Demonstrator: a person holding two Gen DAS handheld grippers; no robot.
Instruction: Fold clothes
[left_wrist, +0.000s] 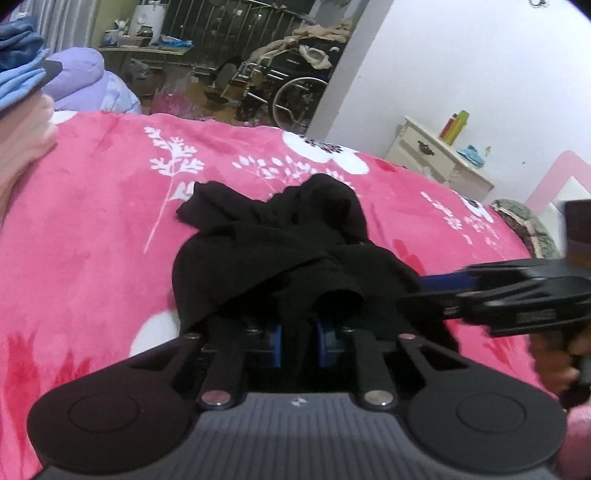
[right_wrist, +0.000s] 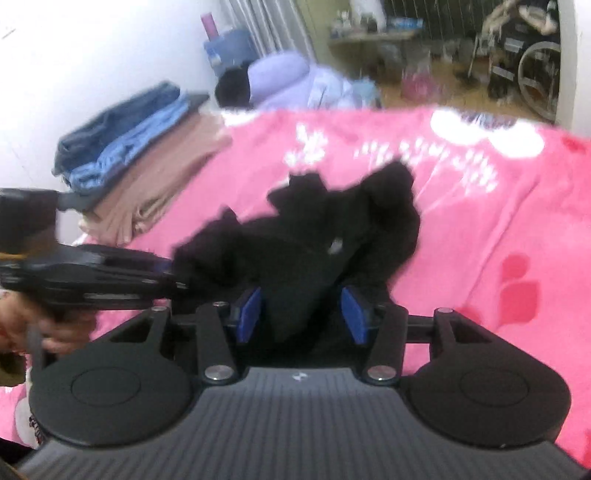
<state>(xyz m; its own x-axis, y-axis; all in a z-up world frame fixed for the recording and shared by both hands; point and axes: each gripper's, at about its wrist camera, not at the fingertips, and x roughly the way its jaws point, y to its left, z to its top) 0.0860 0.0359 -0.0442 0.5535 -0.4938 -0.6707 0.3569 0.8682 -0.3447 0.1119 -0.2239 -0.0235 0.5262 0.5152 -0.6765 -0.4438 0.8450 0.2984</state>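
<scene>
The left gripper (left_wrist: 299, 332) is pinching a fold of the black garment (left_wrist: 280, 251): its blue pads (left_wrist: 275, 341) are sitting close together with dark cloth running down between them. The right gripper (right_wrist: 301, 314) is standing with its jaws apart; its blue pads (right_wrist: 249, 314) are showing clear of the cloth on both sides, though the cloth is lying loosely in the gap between them. In the left wrist view the right gripper (left_wrist: 439, 288) is reaching in from the right edge, its tip at the near right edge of the garment, with a hand (left_wrist: 565, 363) wrapped round its grip.

The garment is plain black and crumpled, bunched into soft ridges with no flat panel showing. It is lying near the middle of a pink blanket (left_wrist: 92, 229) printed with white plants and round white blooms, with its near end rising into the two grippers. A small pale tag (right_wrist: 335, 246) is showing on it in the right wrist view.

On the far left of the bed a stack of folded clothes (right_wrist: 147, 162) is resting, blue denim pieces on top of a tan one. Beyond it a lilac quilt (right_wrist: 288, 79) is bundled up. Across the room a wheelchair (left_wrist: 291, 92) is standing by a dark railing, and on the far right a cream bedside cabinet (left_wrist: 439, 158) is carrying a few bottles. Nothing is lying between the garment and the grippers.
</scene>
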